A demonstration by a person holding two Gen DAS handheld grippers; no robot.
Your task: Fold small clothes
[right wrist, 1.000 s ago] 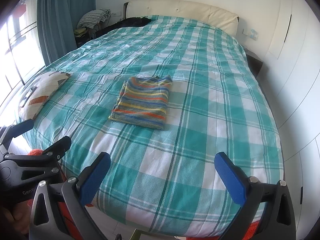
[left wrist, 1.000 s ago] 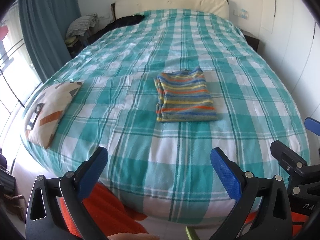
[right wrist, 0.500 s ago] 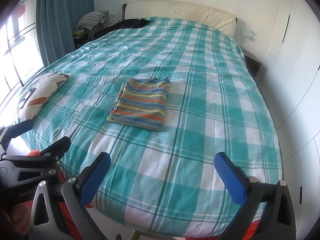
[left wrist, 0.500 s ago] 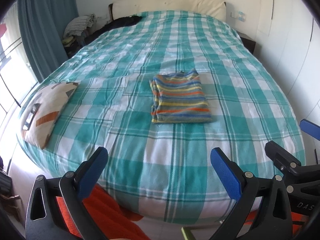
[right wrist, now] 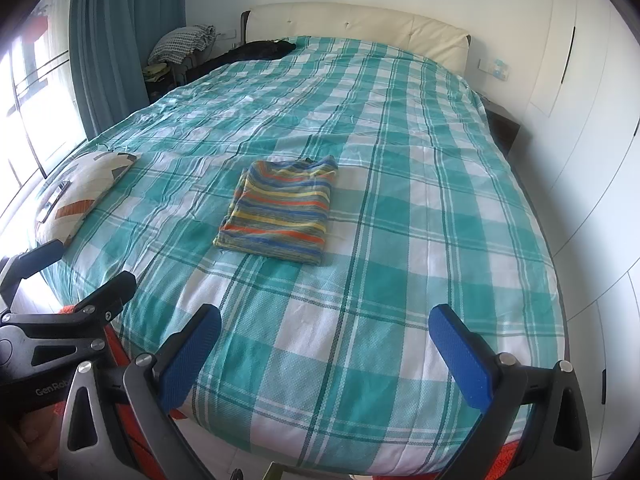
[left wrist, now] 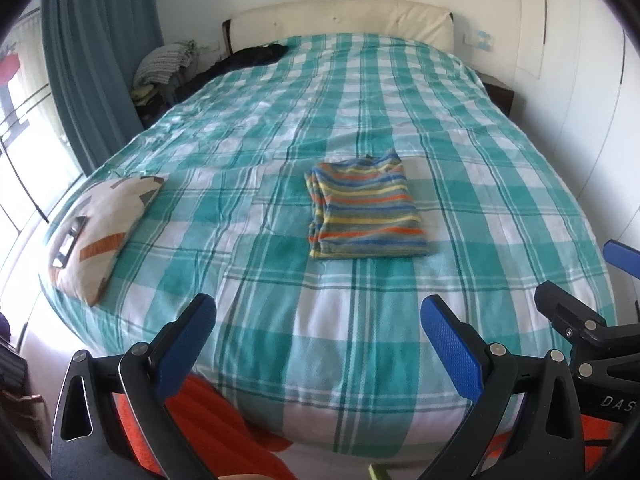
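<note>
A small striped garment (left wrist: 366, 210) (right wrist: 280, 210), in orange, yellow, blue and grey bands, lies folded into a neat rectangle near the middle of the bed. My left gripper (left wrist: 318, 344) hovers open above the foot of the bed, well short of the garment, with nothing between its blue pads. Beside it on the right, my right gripper (right wrist: 326, 350) is also open and empty, at about the same distance from the garment. Each gripper shows at the edge of the other's view.
The bed (left wrist: 280, 320) carries a teal and white checked cover. A patterned cushion (left wrist: 100, 220) lies at its left edge. Dark clothing (left wrist: 256, 56) lies near the headboard. A curtain and window stand to the left, white wardrobe doors (right wrist: 580, 80) to the right. Orange fabric (left wrist: 208, 416) shows below the bed's foot.
Both grippers have drawn back slightly from the bed and stayed open. The folded garment has not moved.
</note>
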